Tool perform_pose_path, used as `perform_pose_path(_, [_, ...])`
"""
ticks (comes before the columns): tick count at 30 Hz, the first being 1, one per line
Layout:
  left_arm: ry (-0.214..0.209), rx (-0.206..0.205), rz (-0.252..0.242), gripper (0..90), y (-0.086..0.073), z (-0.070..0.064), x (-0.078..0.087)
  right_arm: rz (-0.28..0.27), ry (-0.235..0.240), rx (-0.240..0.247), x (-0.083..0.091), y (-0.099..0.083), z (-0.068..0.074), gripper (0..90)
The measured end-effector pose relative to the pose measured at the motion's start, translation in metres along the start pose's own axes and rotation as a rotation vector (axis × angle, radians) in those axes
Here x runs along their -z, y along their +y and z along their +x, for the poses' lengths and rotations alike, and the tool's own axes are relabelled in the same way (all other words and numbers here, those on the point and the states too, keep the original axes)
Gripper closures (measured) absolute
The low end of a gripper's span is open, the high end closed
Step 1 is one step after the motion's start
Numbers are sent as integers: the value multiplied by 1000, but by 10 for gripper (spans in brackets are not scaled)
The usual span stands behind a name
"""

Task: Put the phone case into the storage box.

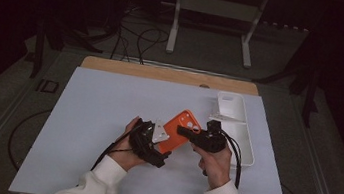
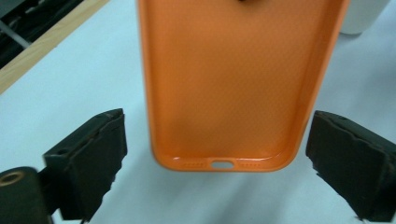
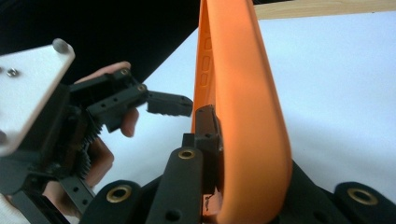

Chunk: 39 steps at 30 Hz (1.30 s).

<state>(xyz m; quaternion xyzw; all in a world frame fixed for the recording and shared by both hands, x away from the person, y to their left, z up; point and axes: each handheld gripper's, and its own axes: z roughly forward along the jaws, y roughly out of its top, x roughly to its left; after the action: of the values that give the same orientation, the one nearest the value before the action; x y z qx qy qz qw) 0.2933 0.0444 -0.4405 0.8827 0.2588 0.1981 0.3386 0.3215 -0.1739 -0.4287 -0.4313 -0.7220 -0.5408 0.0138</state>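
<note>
An orange phone case (image 1: 182, 127) is held up off the pale mat, inner side toward the left gripper view (image 2: 229, 84). My right gripper (image 1: 194, 134) is shut on one long rim of the case (image 3: 243, 116), and its jaws (image 3: 219, 154) clamp that rim from both sides. My left gripper (image 1: 157, 138) is open. Its two black jaws stand on either side of the case's bottom end (image 2: 219, 123), with a gap on each side and no contact. In the right gripper view the left gripper (image 3: 93, 116) shows beside the case with a hand behind it.
A white tray (image 1: 244, 142) lies right of the hands, with a white case-like piece (image 1: 231, 107) at its far end. The pale mat (image 1: 96, 117) covers the table; a wooden edge (image 1: 163, 73) runs along the back. Cables trail from both grippers toward the person.
</note>
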Motion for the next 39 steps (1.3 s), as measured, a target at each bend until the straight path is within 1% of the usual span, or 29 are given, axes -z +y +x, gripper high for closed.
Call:
perform_pose_path(3, [-8, 18, -10, 40, 0, 3, 2, -1, -3, 7, 1, 0, 0, 854])
perform_pose_path(8, [-24, 35, -23, 34, 0, 7, 6, 10, -15, 39, 1, 0, 1, 852])
perform_pose_path(10, [-28, 38, -27, 34, 0, 8, 7, 12, -17, 47, 2, 0, 0, 852])
perform_pose_path(13, [-42, 45, -34, 34, -1, 10, 9, 13, -23, 60, 3, 0, 1, 851])
perform_pose_path(15, [-58, 51, -38, 34, -1, 11, 10, 16, -26, 75, 4, 0, 1, 849])
perform_pose_path(16, [-58, 51, -38, 35, -1, 11, 10, 16, -26, 75, 4, 0, 1, 849])
perform_pose_path(18, [-78, 60, -43, 35, -1, 12, 11, 25, -37, 109, 6, 0, 3, 848])
perform_pose_path(21, [-91, 60, -43, 35, -1, 13, 11, 30, -32, 131, 8, -1, 5, 848])
perform_pose_path(29, [-124, 64, -55, 37, -2, 14, 12, 33, -16, 167, 15, -1, 7, 847])
perform_pose_path(34, [-151, 62, -65, 40, -3, 15, 13, 36, -4, 180, 19, -1, 9, 847])
perform_pose_path(39, [-170, 59, -63, 41, -3, 15, 12, 37, 10, 198, 22, -1, 10, 847])
